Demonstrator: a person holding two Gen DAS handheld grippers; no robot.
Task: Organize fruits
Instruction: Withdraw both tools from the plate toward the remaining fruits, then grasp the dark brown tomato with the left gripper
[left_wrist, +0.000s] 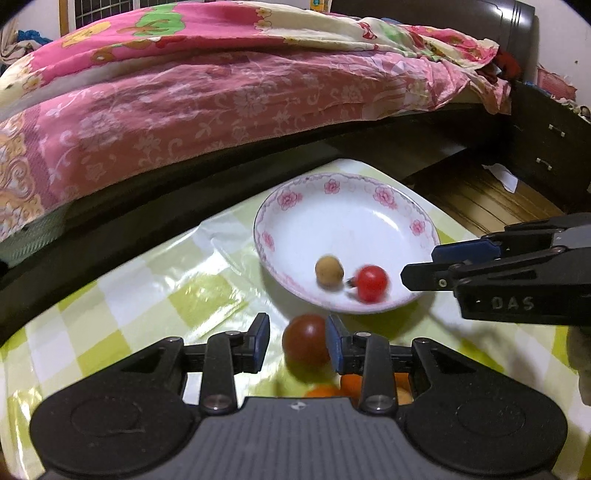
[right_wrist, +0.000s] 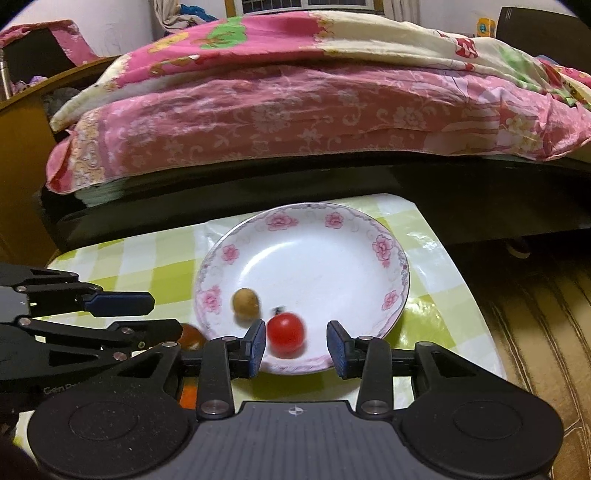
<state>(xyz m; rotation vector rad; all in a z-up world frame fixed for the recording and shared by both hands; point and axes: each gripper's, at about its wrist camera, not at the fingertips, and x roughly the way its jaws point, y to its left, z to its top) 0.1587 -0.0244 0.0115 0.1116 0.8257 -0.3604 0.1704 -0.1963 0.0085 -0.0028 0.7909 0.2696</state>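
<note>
A white plate with pink flowers (left_wrist: 347, 206) (right_wrist: 306, 236) sits on the checked tablecloth. In it lie a tan round fruit (left_wrist: 329, 270) (right_wrist: 245, 302) and a bright red cherry tomato (left_wrist: 371, 283) (right_wrist: 286, 334). My left gripper (left_wrist: 297, 341) is open around a dark red tomato (left_wrist: 306, 341) (right_wrist: 191, 336) that lies just before the plate, close to the right finger. My right gripper (right_wrist: 296, 345) is open and empty over the plate's near rim, with the red tomato between its fingers. It also shows in the left wrist view (left_wrist: 424, 264). Orange fruits (left_wrist: 349, 384) lie under my left gripper.
A bed with pink floral bedding (left_wrist: 221, 99) (right_wrist: 314, 110) runs along the far side of the table. The table's right edge (right_wrist: 461, 266) drops to a wooden floor (right_wrist: 535, 332). A dark cabinet (left_wrist: 550, 147) stands at the far right.
</note>
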